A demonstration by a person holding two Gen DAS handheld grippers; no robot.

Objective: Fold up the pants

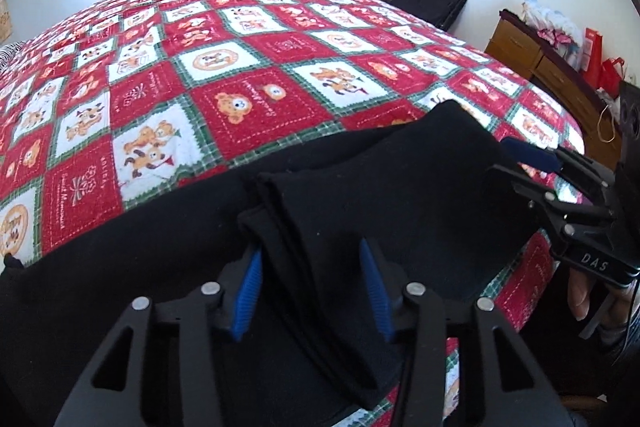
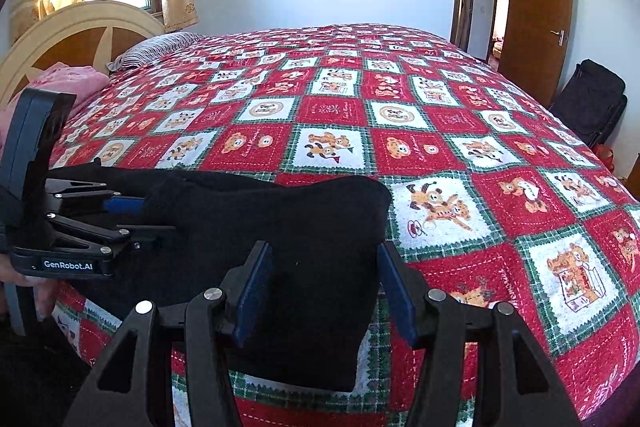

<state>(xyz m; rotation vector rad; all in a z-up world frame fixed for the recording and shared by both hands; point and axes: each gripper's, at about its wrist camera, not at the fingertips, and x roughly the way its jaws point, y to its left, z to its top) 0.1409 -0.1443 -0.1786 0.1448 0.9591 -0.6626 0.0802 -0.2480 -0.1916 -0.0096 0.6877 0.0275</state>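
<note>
Left wrist view: I see the black pants (image 1: 360,195) lying folded at the near edge of the bed, on the red checked quilt (image 1: 240,67). My left gripper (image 1: 314,291) straddles a layered fold of the pants, its jaws partly spread with the cloth between the blue pads; I cannot tell whether they press it. In the right wrist view, my right gripper (image 2: 326,291) stands with jaws spread over the pants' end, pads apart from the cloth. A brown door (image 2: 536,11) stands open beyond.
</note>
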